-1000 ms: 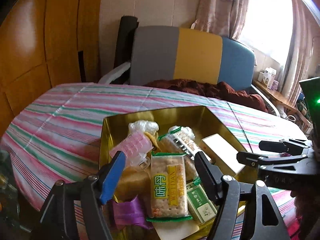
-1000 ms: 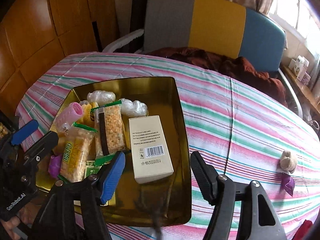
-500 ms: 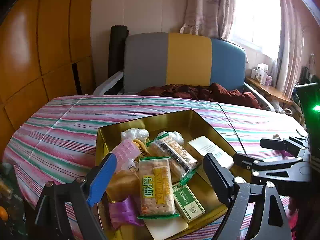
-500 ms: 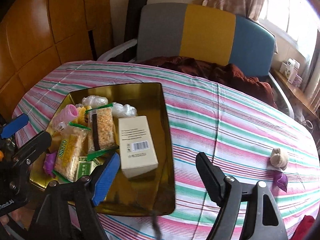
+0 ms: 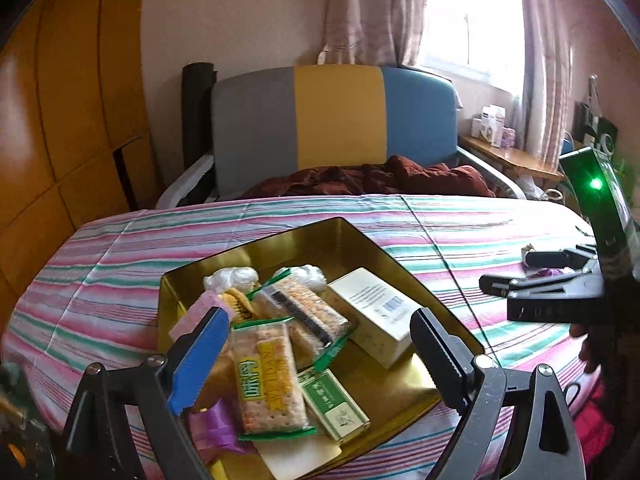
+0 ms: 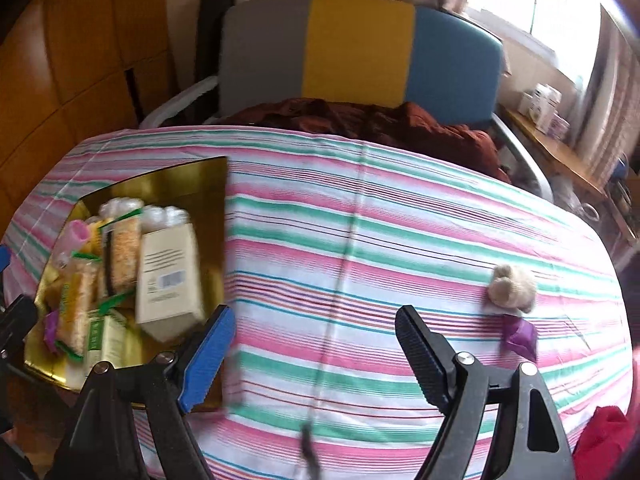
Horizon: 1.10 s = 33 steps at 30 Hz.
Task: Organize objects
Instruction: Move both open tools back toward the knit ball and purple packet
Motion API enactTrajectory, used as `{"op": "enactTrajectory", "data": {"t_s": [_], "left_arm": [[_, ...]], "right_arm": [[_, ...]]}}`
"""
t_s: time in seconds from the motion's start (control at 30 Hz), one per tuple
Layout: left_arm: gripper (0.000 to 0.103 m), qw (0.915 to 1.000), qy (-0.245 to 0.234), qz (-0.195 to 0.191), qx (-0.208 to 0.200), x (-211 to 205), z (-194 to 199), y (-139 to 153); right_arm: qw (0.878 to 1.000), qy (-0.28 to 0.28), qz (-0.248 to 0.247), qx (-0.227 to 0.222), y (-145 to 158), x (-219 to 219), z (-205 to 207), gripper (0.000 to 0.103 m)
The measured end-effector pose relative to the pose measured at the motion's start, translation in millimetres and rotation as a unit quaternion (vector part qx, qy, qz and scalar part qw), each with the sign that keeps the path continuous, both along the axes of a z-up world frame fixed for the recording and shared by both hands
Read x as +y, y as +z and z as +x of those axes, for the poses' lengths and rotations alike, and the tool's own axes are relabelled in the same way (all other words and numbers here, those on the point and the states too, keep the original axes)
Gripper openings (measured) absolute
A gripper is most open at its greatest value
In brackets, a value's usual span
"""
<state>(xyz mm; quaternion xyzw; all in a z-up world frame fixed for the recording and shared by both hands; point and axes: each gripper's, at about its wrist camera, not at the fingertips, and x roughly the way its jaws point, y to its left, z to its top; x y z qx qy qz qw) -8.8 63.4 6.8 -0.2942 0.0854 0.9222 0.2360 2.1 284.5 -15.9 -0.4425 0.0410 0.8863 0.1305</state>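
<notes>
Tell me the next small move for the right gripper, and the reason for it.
Probably carry the right gripper on toward the fuzzy beige ball and the purple wrapped piece beside it. Both still lie loose on the striped tablecloth, while the other snacks already sit in the gold tin. Its jaws are opening with nothing between them, so it looks ready for a pick.

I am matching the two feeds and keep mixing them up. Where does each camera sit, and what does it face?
Left wrist: on the left gripper, jaws opening, over the gold tray of snacks; the right gripper shows alongside.
Right wrist: on the right gripper, jaws opening on nothing, over striped tablecloth, near a fluffy ball.
Shared: tray, white box, tricolour chair.
</notes>
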Motion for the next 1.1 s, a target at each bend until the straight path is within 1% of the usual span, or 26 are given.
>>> {"op": "enactTrajectory", "data": {"t_s": [0.3, 0.4, 0.53, 0.6, 0.63, 0.67, 0.73, 0.8, 0.87, 0.9, 0.97, 1.03, 1.1], "left_arm": [[0.093, 0.9990, -0.044, -0.010, 0.002, 27, 7, 1], [0.093, 0.9981, -0.060, -0.016, -0.003, 36, 9, -1], [0.094, 0.9972, -0.072, -0.016, -0.010, 46, 11, -3], [0.095, 0.9969, -0.077, -0.010, -0.015, 49, 10, -2], [0.096, 0.9967, -0.079, -0.006, -0.019, 50, 9, -2], [0.096, 0.9963, -0.083, -0.001, -0.025, 52, 8, -2], [0.096, 0.9952, -0.091, 0.006, -0.035, 57, 6, -1], [0.096, 0.9948, -0.096, 0.000, -0.034, 64, 5, -2], [0.096, 0.9938, -0.106, -0.009, -0.033, 75, 6, -3], [0.096, 0.9932, -0.111, -0.010, -0.033, 79, 6, -4], [0.096, 0.9913, -0.125, -0.010, -0.040, 89, 7, -5], [0.096, 0.9893, -0.138, -0.012, -0.044, 99, 9, -6], [0.096, 0.9866, -0.156, -0.020, -0.044, 112, 13, -7]], "right_arm": [[0.996, -0.093, -0.008, -0.005, 6, 85, 18, 0.084], [0.992, -0.124, -0.008, -0.007, 6, 116, 27, 0.084], [0.984, -0.179, -0.019, -0.009, 3, 165, 41, 0.085], [0.978, -0.206, -0.031, -0.002, -1, 187, 51, 0.087], [0.973, -0.226, -0.049, 0.006, -5, 202, 58, 0.089], [0.969, -0.240, -0.064, 0.011, -8, 213, 63, 0.090], [0.956, -0.278, -0.091, 0.025, -17, 238, 78, 0.090], [0.944, -0.307, -0.117, 0.035, -27, 254, 90, 0.090], [0.934, -0.319, -0.154, 0.039, -34, 262, 95, 0.090], [0.933, -0.317, -0.164, 0.043, -35, 263, 95, 0.090], [0.939, -0.305, -0.154, 0.035, -34, 258, 90, 0.090], [0.946, -0.288, -0.147, 0.012, -40, 252, 81, 0.090], [0.952, -0.274, -0.134, -0.021, -48, 246, 70, 0.089]]}}
